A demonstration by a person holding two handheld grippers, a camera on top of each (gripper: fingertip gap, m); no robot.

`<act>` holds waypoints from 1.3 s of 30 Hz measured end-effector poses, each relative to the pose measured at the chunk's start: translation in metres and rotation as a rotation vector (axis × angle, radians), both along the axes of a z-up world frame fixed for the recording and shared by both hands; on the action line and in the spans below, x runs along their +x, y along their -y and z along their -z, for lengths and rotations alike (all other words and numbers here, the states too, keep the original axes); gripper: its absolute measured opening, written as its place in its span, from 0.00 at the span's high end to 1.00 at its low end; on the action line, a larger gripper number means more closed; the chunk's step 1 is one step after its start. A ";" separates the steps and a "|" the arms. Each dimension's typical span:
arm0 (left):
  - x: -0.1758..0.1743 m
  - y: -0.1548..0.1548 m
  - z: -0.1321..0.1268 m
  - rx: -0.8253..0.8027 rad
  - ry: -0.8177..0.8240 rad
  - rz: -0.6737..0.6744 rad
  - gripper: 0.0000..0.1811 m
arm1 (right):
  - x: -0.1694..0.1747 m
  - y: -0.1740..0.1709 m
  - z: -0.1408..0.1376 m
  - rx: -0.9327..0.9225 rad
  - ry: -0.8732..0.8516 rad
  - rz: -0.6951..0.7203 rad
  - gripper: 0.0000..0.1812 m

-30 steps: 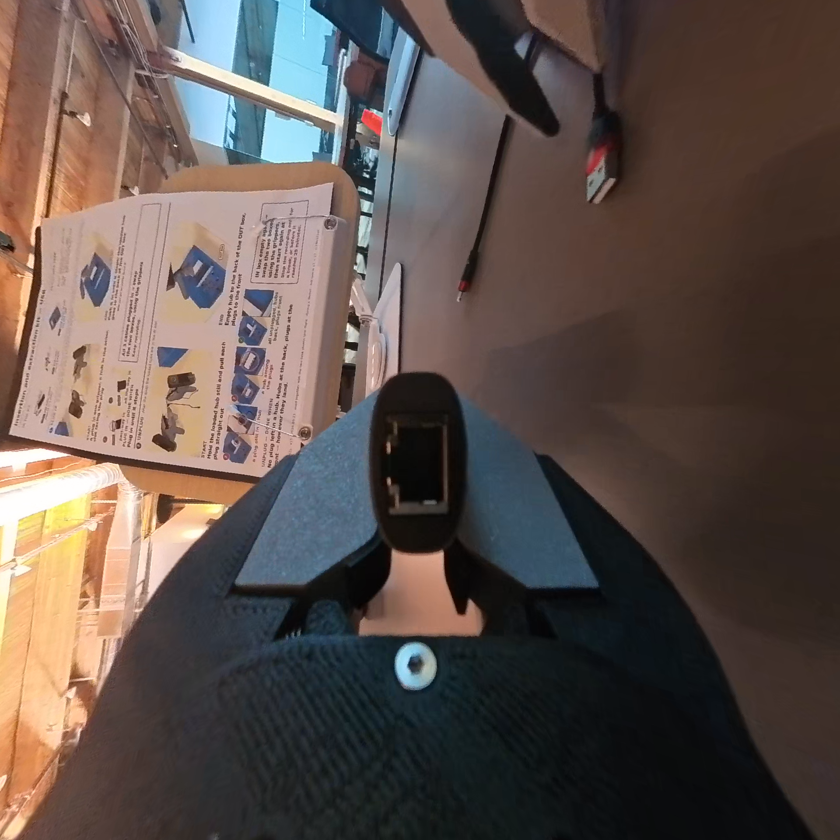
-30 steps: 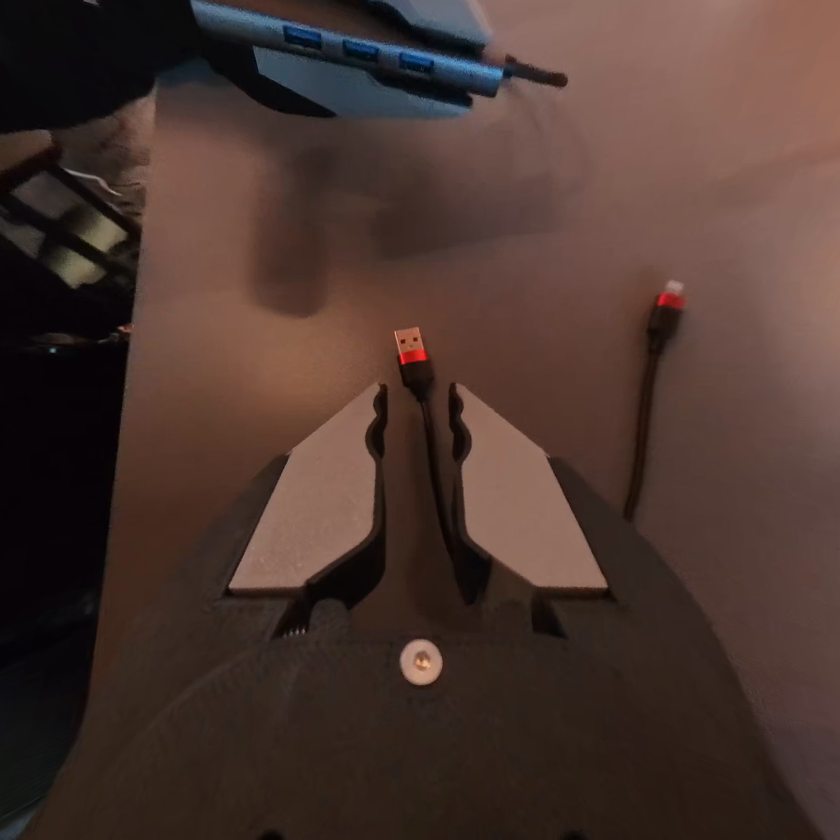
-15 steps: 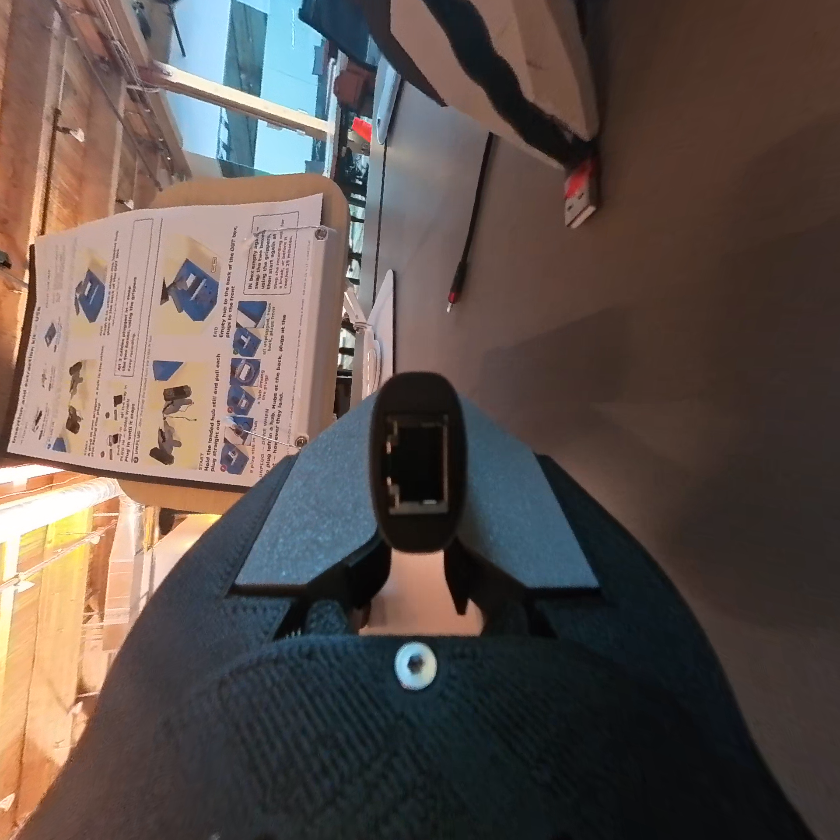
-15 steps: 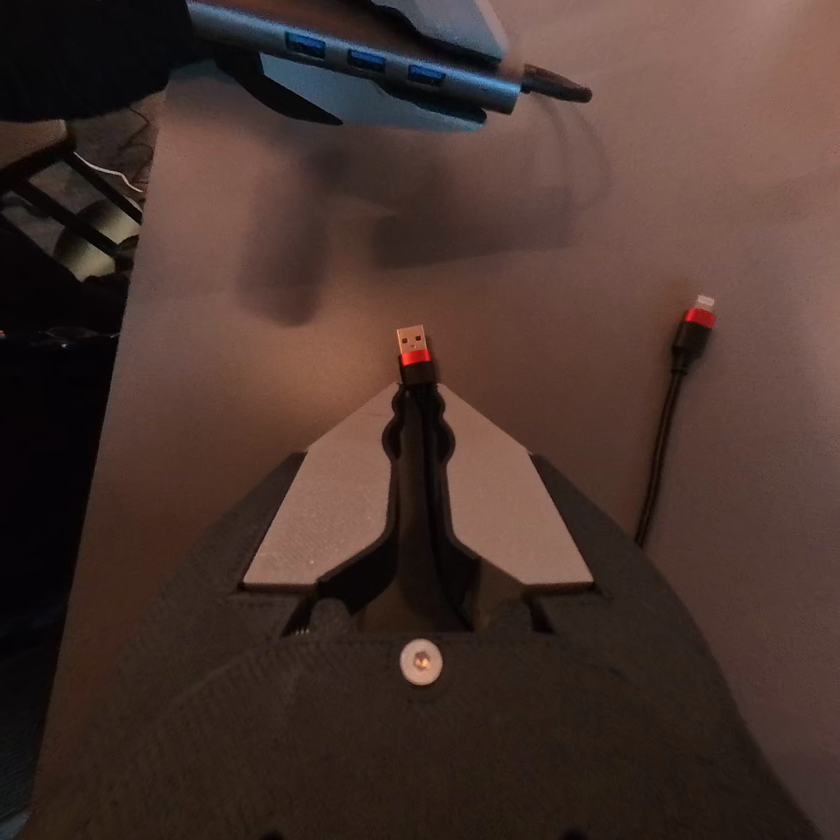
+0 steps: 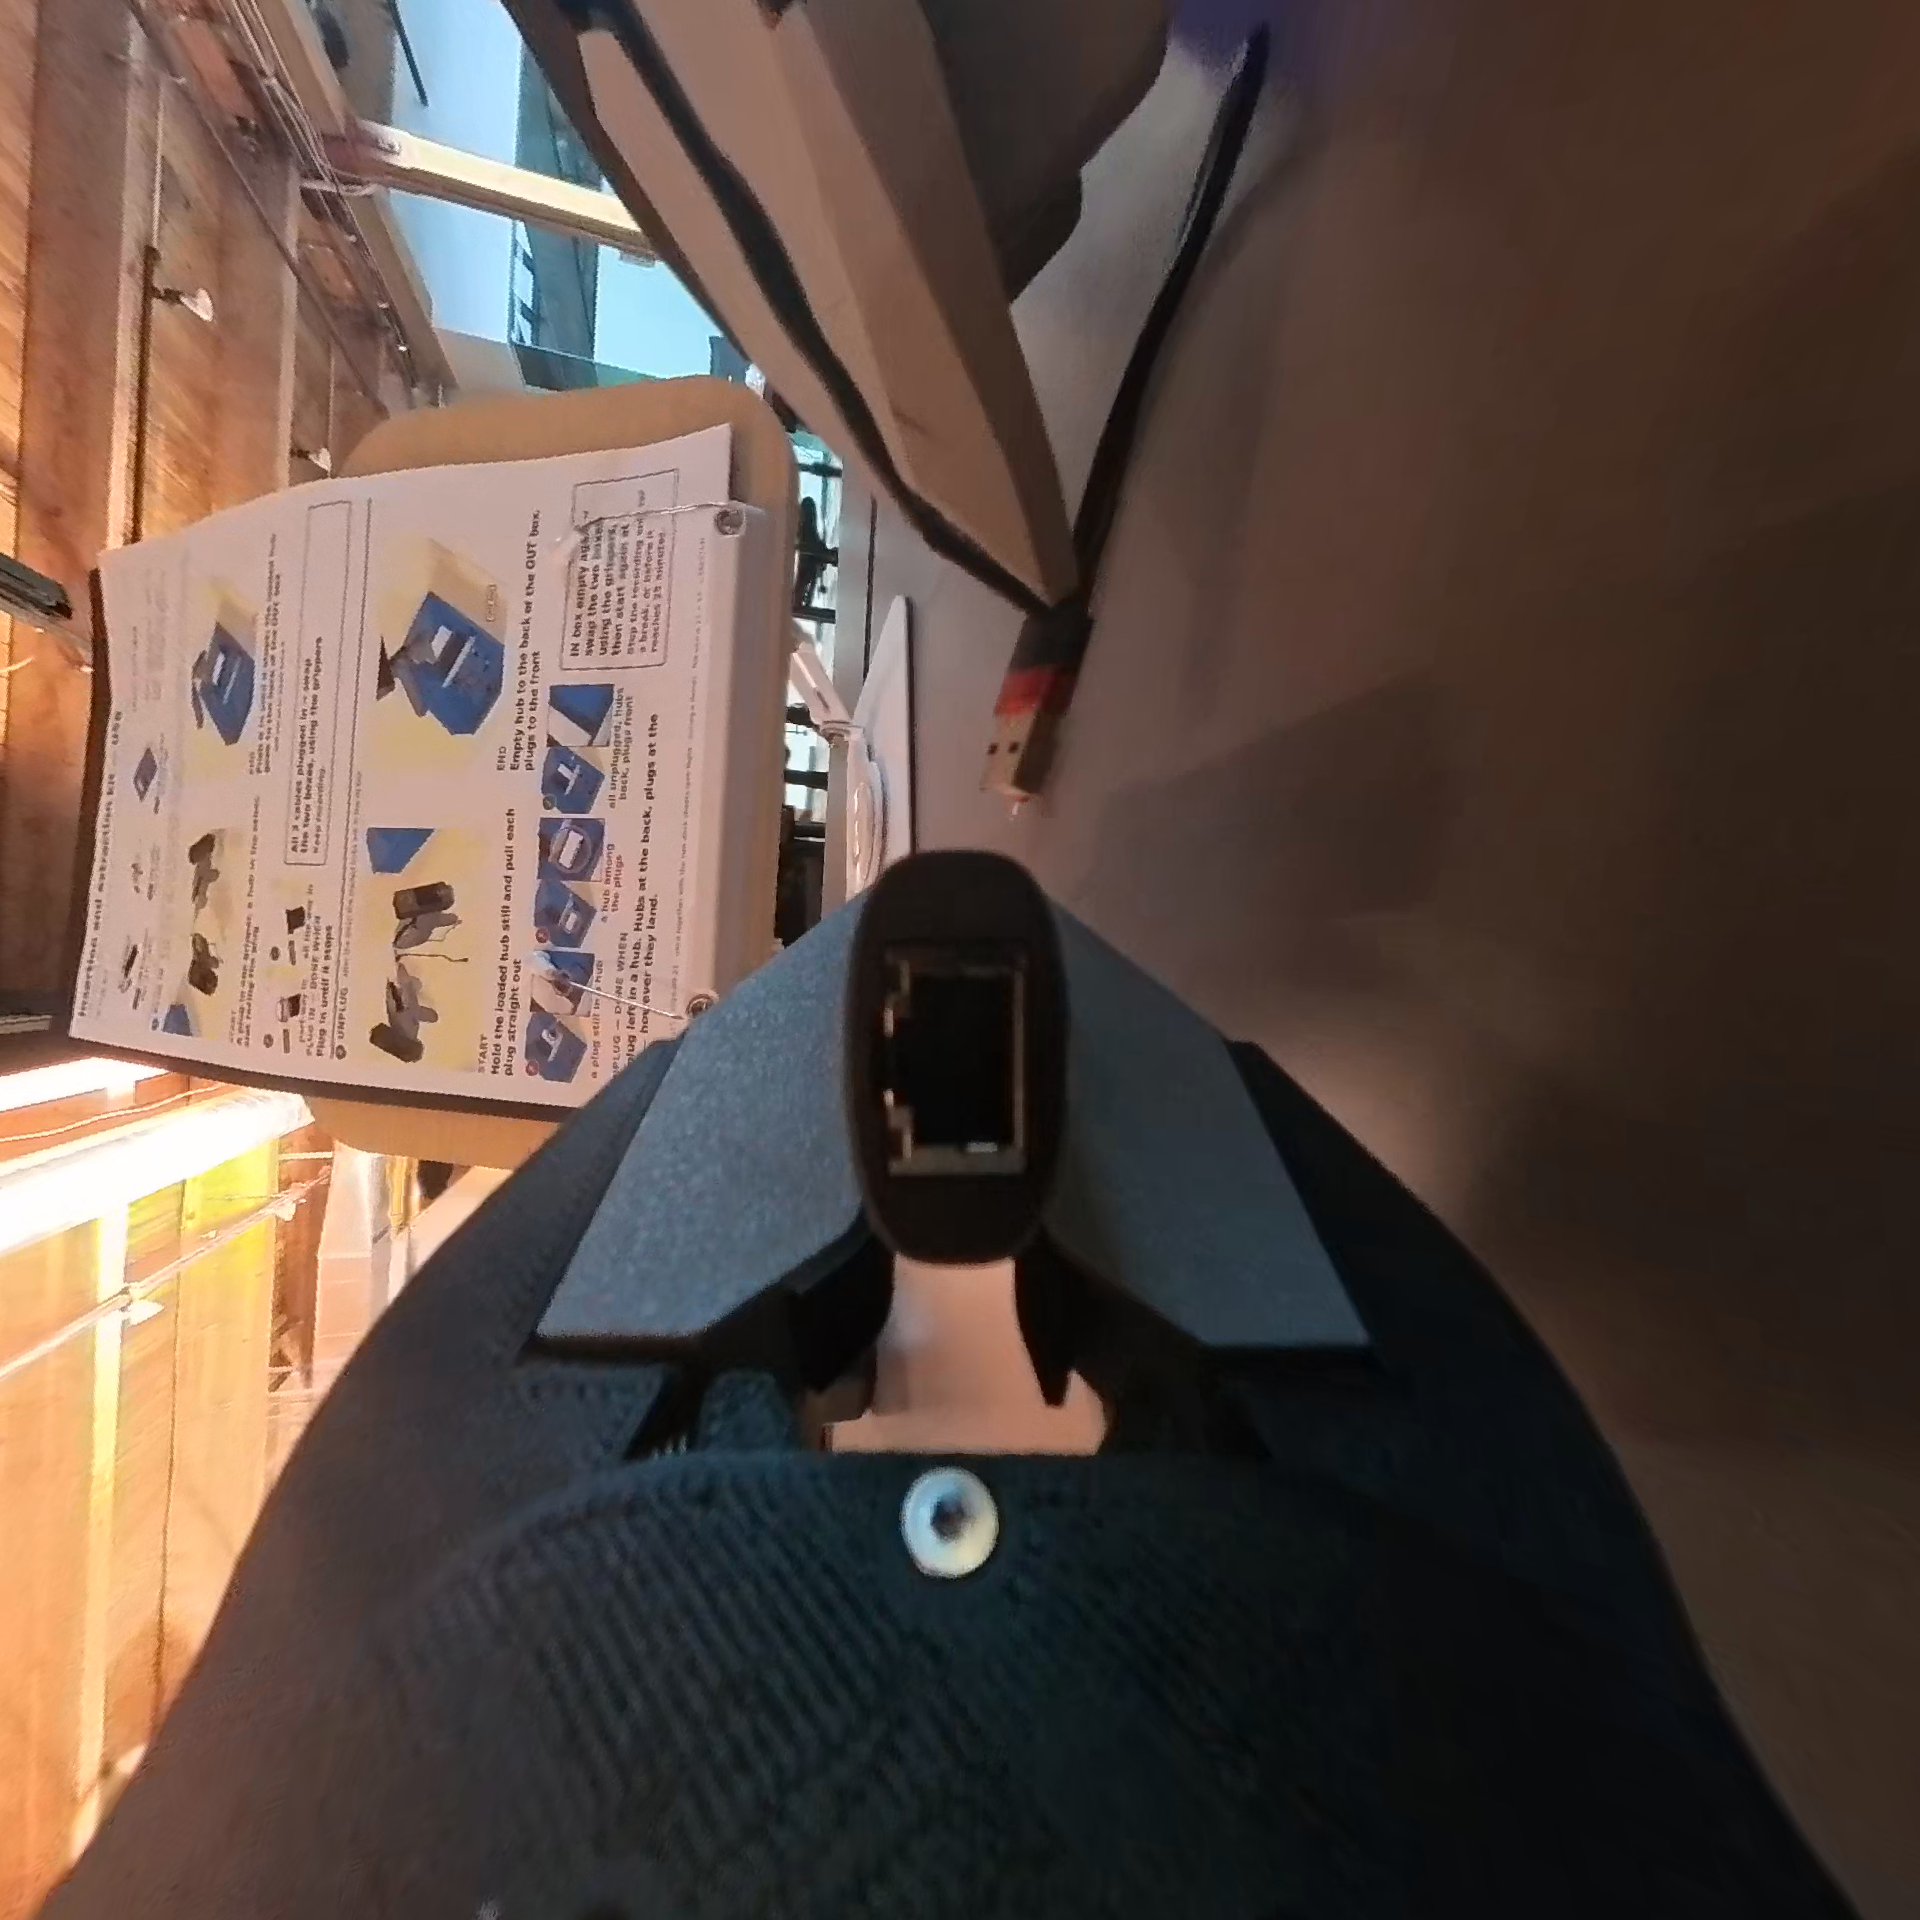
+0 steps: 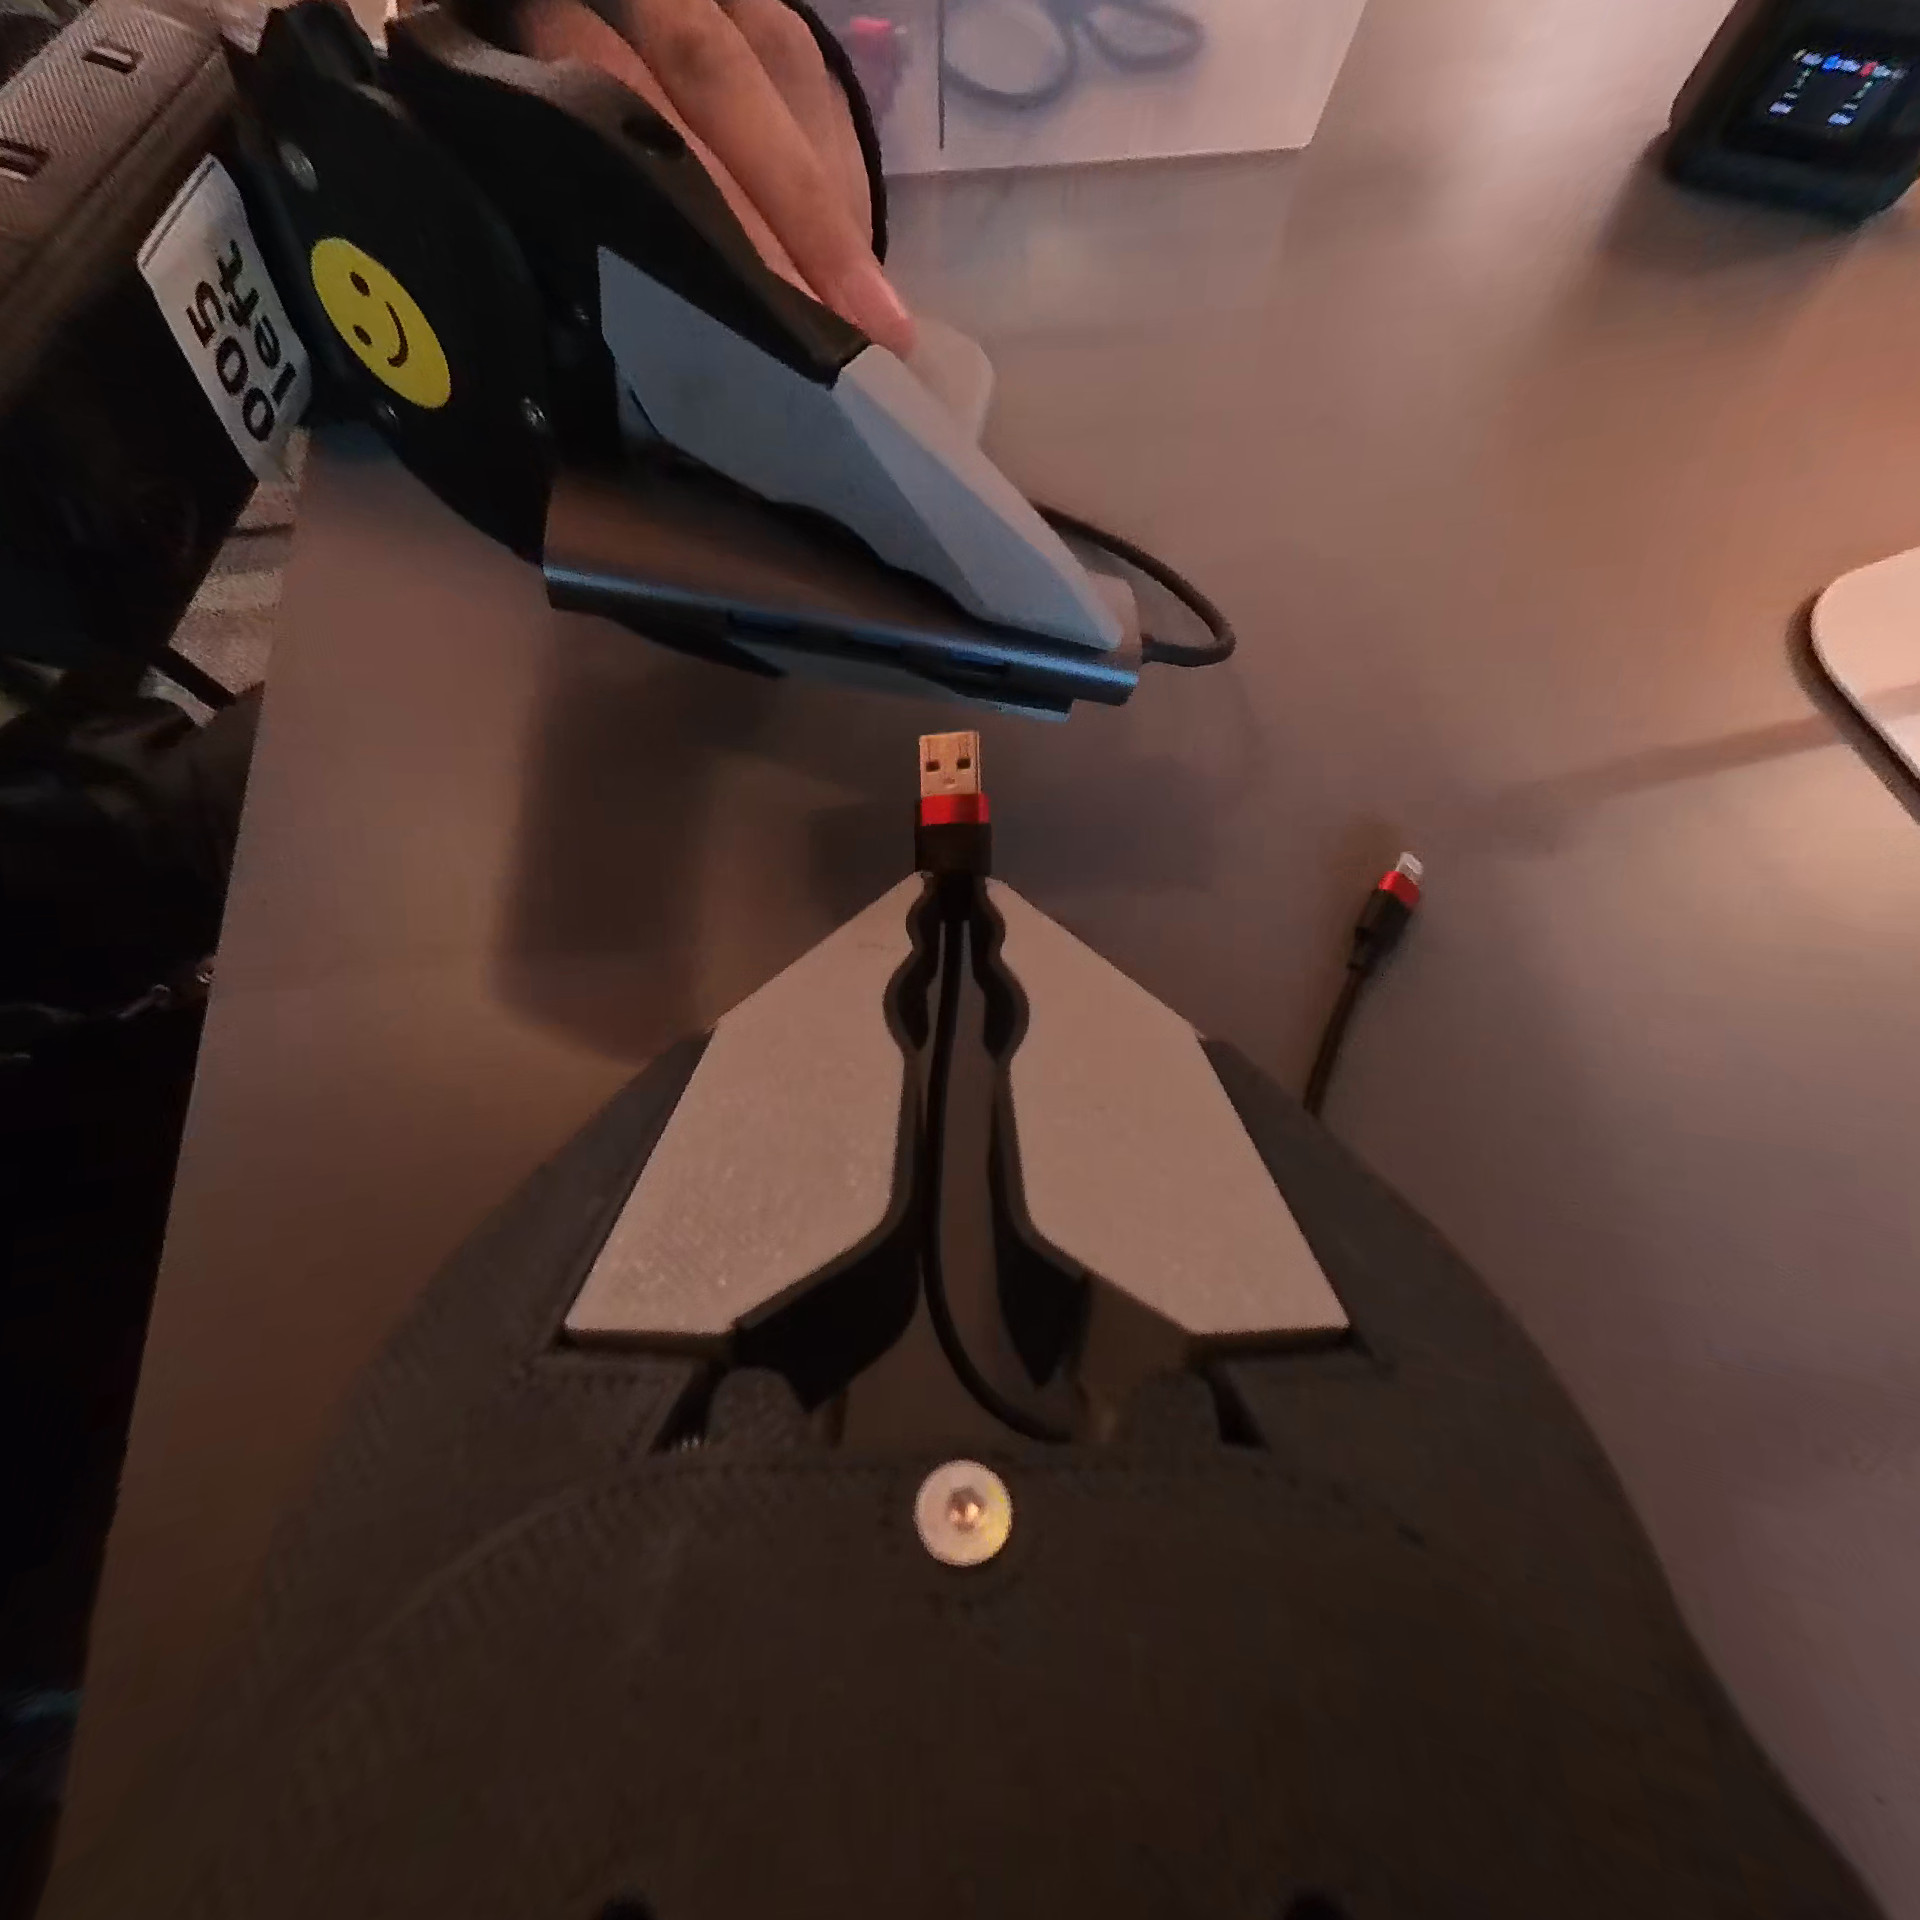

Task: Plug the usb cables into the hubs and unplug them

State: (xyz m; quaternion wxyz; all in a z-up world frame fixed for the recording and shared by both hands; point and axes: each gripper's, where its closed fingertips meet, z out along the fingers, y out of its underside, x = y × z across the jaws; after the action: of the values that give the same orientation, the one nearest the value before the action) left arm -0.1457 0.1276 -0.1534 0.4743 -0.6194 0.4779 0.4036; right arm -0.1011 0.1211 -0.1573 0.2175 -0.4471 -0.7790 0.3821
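The right gripper (image 6: pixel 951 883) has its jaws pressed onto the black collar of the red-banded USB-A cable (image 6: pixel 949 805), so the bare metal plug sticks out straight ahead, off the table, with the black cord trailing back between the fingers. The left gripper (image 5: pixel 956 1049) has its jaws clamped on the slim grey metal USB hub (image 6: pixel 831 634), whose black end with a square network socket faces the left wrist camera. Seen from the right wrist view, the hub hangs just beyond the plug tip, apart from it, its row of ports turned toward the plug but tilted down to the right. The step in hand looks like insertion, and doing it well means levelling the hub's edge square to the plug, lining the tongue with one port, and pushing straight along the plug's axis while the left side braces. A skewed push could jam or slip the collar. The cord's other red-tipped small connector (image 6: pixel 1392 896) lies on the grey-brown table (image 6: pixel 1558 520), off to the right.
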 end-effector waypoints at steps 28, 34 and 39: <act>0.016 0.003 -0.008 0.110 -0.275 0.005 0.91 | 0.003 0.005 -0.005 -0.107 0.050 0.066 0.99; 0.018 0.004 -0.007 0.117 -0.340 0.007 0.91 | 0.005 0.005 -0.005 -0.116 0.058 0.054 1.00; 0.019 0.004 -0.008 0.123 -0.339 0.011 0.92 | 0.007 0.006 -0.008 -0.124 0.050 0.046 0.99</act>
State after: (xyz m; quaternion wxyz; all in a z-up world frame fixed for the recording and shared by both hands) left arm -0.1265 0.1232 -0.1453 0.4260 -0.5096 0.5291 0.5281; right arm -0.0946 0.1154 -0.1493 0.1787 -0.4867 -0.7485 0.4134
